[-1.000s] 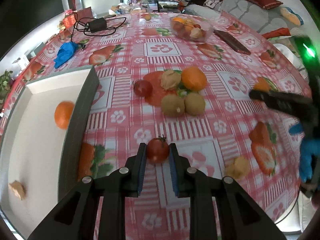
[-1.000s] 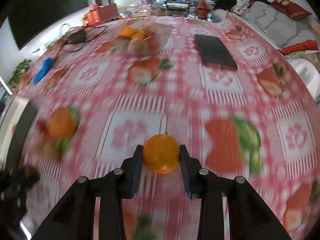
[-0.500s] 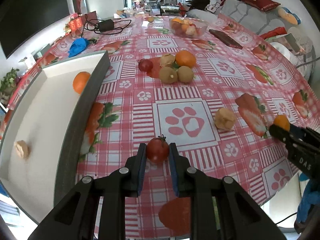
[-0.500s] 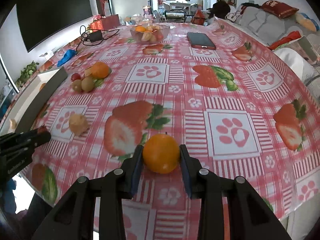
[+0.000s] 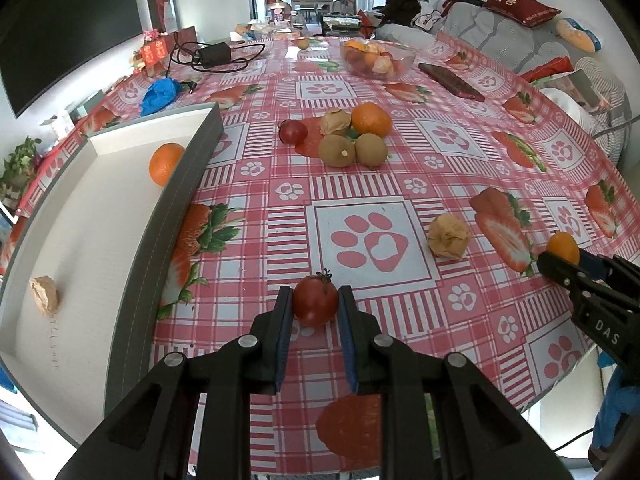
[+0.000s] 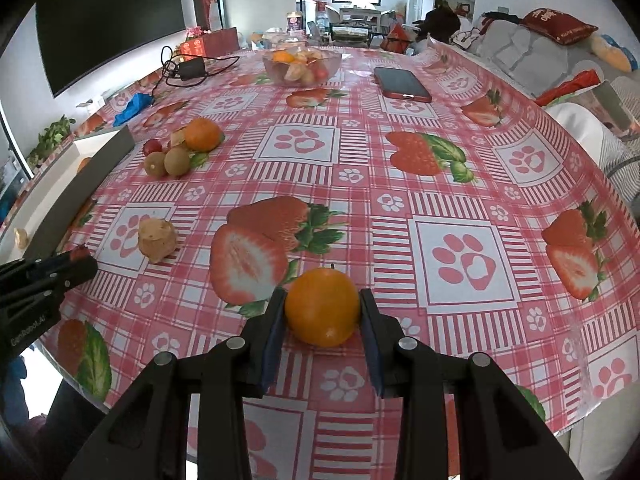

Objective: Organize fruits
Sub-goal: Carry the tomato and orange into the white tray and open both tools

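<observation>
My left gripper [image 5: 315,314] is shut on a red tomato [image 5: 315,305] and holds it above the table's near edge. My right gripper [image 6: 322,314] is shut on an orange [image 6: 322,312]; it also shows at the right of the left wrist view [image 5: 563,249]. A white tray with grey walls [image 5: 176,204] lies at the left and holds an orange [image 5: 165,163] and a tan husked fruit [image 5: 45,294]. A cluster of two kiwis [image 5: 352,151], an orange [image 5: 371,119], a husked fruit and a small red fruit [image 5: 293,132] sits mid-table. Another husked fruit [image 5: 448,236] lies alone.
A glass bowl [image 5: 377,58] of fruit stands at the far side beside a red phone [image 5: 450,81]. A charger with cables [image 5: 214,55] and a blue cloth [image 5: 161,93] lie far left. The table edge runs close below both grippers.
Both grippers have pulled back toward the near table edge with their fruits still held. The view has steadied over the last half second.
</observation>
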Motion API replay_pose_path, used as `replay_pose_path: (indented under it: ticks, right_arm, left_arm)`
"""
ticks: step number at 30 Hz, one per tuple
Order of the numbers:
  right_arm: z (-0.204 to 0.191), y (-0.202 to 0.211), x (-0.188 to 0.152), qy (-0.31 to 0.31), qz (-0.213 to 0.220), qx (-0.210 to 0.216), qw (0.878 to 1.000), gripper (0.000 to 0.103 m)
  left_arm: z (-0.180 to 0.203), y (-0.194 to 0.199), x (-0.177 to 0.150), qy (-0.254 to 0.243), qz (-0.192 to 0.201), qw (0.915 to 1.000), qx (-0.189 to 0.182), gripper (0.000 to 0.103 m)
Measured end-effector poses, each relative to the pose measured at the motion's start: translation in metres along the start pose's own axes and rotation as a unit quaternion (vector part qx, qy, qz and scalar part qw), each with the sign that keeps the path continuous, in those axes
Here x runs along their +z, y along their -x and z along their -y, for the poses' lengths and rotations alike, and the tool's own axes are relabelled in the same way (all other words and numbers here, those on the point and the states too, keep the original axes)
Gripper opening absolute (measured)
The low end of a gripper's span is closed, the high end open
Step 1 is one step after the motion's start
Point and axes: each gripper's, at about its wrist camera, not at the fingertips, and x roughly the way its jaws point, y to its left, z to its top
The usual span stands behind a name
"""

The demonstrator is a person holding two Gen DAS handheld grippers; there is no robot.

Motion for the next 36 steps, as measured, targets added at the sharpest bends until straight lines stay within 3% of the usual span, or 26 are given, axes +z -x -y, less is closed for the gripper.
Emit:
replay_pose_path:
  ticks: [6, 10, 16, 20, 25, 31, 36]
  right_arm:
    - [0.003, -0.002, 0.005, 0.000, -0.018, 0.005, 1.000, 0.036]
    - [0.004, -0.002, 0.012, -0.015, -0.039, 0.026, 0.999, 0.036]
    - [-0.016, 0.010, 0.034, -0.011, -0.037, 0.052, 0.998, 0.036]
    - [-0.046, 0.017, 0.059, 0.007, -0.032, 0.084, 0.996, 0.036]
    - [-0.096, 0.022, 0.088, 0.036, -0.026, 0.127, 0.991, 0.036]
    - [-0.172, 0.019, 0.112, 0.094, -0.029, 0.166, 0.981, 0.036]
    - [-0.231, 0.004, 0.122, 0.126, -0.053, 0.195, 0.971, 0.036]
  left_arm:
    - [-0.001, 0.001, 0.004, 0.002, -0.008, 0.9999, -0.009, 0.024]
    - [-0.011, 0.006, 0.008, 0.020, -0.019, 0.9988, -0.039, 0.024]
    - [-0.034, 0.028, 0.023, 0.037, 0.001, 0.9980, -0.051, 0.024]
    - [-0.065, 0.045, 0.041, 0.040, 0.019, 0.9979, -0.047, 0.024]
    - [-0.120, 0.060, 0.056, 0.047, 0.039, 0.9981, 0.003, 0.024]
    - [-0.191, 0.058, 0.061, 0.100, 0.030, 0.9934, 0.047, 0.024]
    - [-0.213, 0.041, 0.050, 0.118, 0.009, 0.9916, 0.053, 0.024]
